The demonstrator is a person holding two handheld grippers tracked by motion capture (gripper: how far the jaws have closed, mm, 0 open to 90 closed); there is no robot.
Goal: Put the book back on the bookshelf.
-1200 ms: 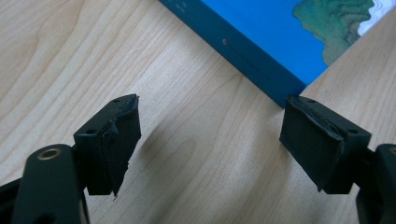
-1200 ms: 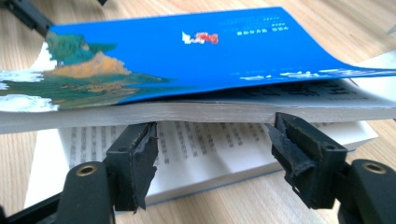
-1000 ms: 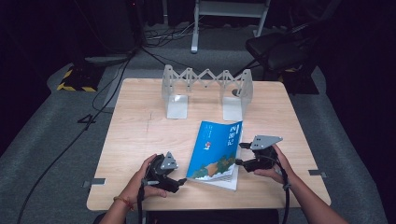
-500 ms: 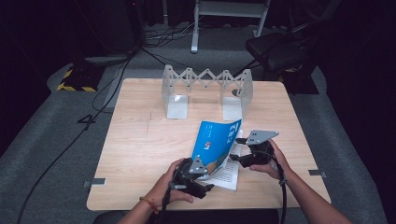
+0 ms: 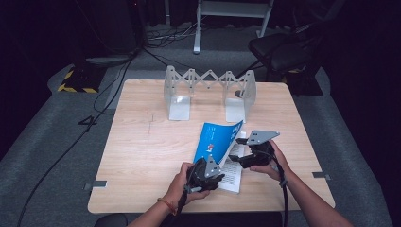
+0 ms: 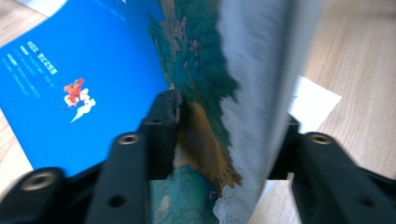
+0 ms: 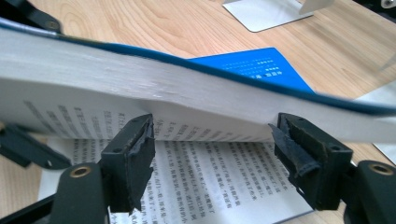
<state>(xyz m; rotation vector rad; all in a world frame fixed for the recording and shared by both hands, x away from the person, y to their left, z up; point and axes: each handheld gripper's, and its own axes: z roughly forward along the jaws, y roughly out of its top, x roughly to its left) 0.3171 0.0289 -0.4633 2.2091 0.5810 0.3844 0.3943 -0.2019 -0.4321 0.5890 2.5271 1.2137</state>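
Observation:
A blue-covered book lies near the table's front, and its cover with a thick block of pages is raised off the open printed page. My left gripper is at the book's near edge. In the left gripper view its jaws have just been closing, and the left gripper now presses on the raised cover and pages from both sides. My right gripper is at the book's right side. In the right gripper view the right gripper is open, with the raised page block just above its jaws.
A grey metal expanding book rack stands at the back of the wooden table. A chair and cables lie on the dark floor beyond. Bare wood stretches to the left of the book.
My left hand has moved right, up to the book's near edge, and its jaws have closed on the raised cover and pages. The book's cover side stands higher. The right hand has stayed put.

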